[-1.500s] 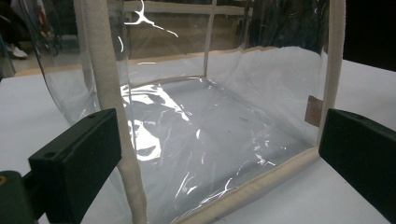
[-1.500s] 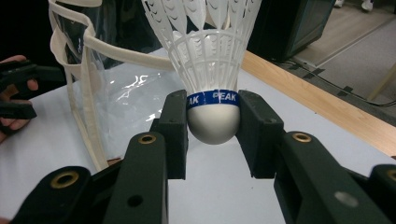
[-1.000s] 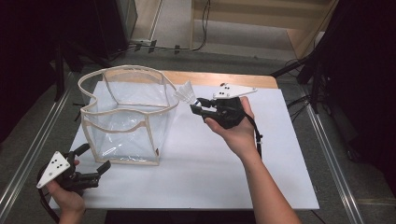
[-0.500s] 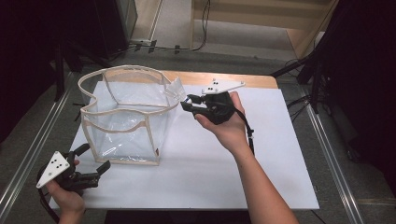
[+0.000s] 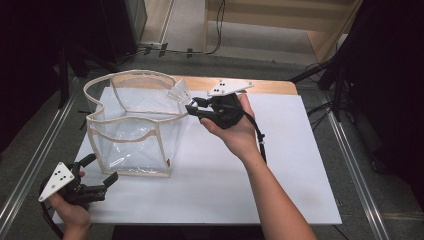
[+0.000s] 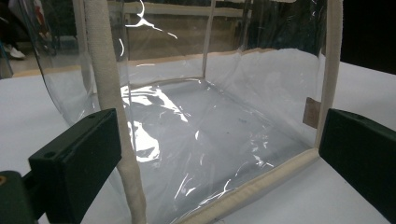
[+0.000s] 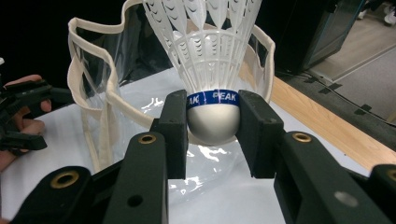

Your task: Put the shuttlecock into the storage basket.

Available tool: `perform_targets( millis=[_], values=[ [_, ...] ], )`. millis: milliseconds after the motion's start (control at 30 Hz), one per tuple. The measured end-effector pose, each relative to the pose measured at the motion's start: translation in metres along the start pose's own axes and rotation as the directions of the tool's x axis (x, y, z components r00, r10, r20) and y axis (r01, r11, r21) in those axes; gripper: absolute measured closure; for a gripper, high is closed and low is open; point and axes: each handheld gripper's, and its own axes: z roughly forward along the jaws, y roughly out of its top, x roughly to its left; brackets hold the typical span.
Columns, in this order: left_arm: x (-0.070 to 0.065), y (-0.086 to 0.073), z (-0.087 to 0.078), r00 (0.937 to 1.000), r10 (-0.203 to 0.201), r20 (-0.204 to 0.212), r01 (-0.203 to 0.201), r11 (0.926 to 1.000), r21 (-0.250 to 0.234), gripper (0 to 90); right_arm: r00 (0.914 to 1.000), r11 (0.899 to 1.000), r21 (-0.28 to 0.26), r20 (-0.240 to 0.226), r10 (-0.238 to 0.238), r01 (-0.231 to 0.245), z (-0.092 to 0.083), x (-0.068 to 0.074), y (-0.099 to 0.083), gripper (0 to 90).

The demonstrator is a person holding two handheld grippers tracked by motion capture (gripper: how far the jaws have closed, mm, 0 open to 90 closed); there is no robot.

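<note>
While the right gripper [image 7: 212,123] clamps a white shuttlecock [image 7: 210,60] by its cork at the clear bag [image 5: 132,127] rim, the left gripper [image 5: 100,172] rests on the table [image 5: 280,165] — jaws spread, holding nothing — just beside the bag.

The high view looks down over the table [image 5: 280,200], while both gripper views sit low and close, sharing the clear bag [image 5: 131,131] [image 6: 210,140] [image 7: 100,116].

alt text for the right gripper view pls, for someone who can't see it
The right gripper clamps a white shuttlecock by its rounded base, its skirt fanning upward. Behind it a clear bag with cream trim stands open on the white table.
</note>
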Motion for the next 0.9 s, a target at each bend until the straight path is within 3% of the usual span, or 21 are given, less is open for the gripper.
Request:
perform_targets(
  millis=[667,900],
  values=[
    [0.001,0.000,0.001,1.0000,0.000,0.005,0.000,1.0000,0.003,0.0,0.9998,1.000,0.012,-0.011,0.014,-0.014,0.028,0.003,0.007,63.1],
    [0.001,0.000,0.001,1.0000,-0.001,0.006,0.001,1.0000,0.002,0.0,0.9991,0.999,0.000,0.001,0.042,-0.042,0.035,0.001,0.006,61.3]
  ],
)
